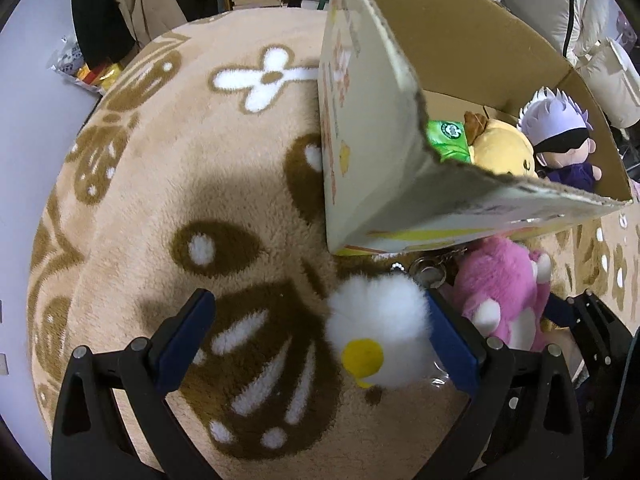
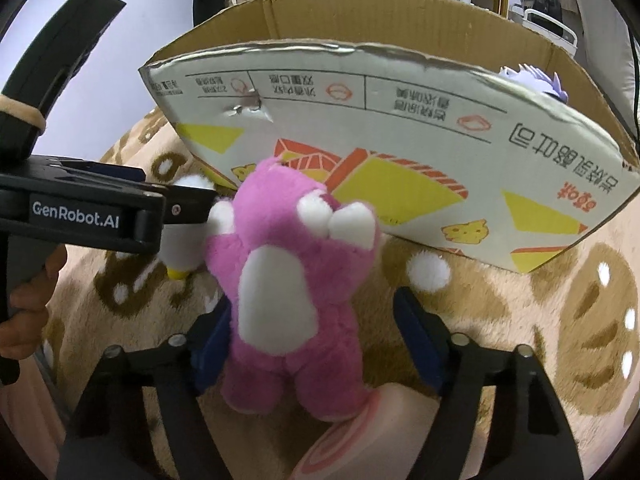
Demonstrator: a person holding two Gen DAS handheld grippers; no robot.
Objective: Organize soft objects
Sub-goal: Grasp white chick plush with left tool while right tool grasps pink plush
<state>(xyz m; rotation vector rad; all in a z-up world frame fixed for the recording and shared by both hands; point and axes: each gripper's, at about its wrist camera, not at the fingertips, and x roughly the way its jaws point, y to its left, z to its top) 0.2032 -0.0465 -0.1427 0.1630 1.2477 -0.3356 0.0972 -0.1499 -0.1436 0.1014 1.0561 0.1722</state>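
Observation:
A white fluffy plush with a yellow patch (image 1: 380, 328) lies on the rug between the fingers of my left gripper (image 1: 320, 340), against the right finger; the jaws are wide open. A pink plush bear (image 2: 296, 292) lies between the open fingers of my right gripper (image 2: 316, 336), touching the left finger. The bear also shows in the left wrist view (image 1: 500, 292). The cardboard box (image 1: 400, 160) stands just beyond and holds a yellow plush (image 1: 504, 148), a green item (image 1: 448, 140) and a white-haired doll (image 1: 560, 136).
A beige and brown patterned rug (image 1: 180, 160) covers the floor. A pink striped soft item (image 2: 360, 440) lies under my right gripper. Bookshelves and hanging clothes (image 1: 112, 8) stand behind. A metal keychain (image 1: 428, 268) lies by the box.

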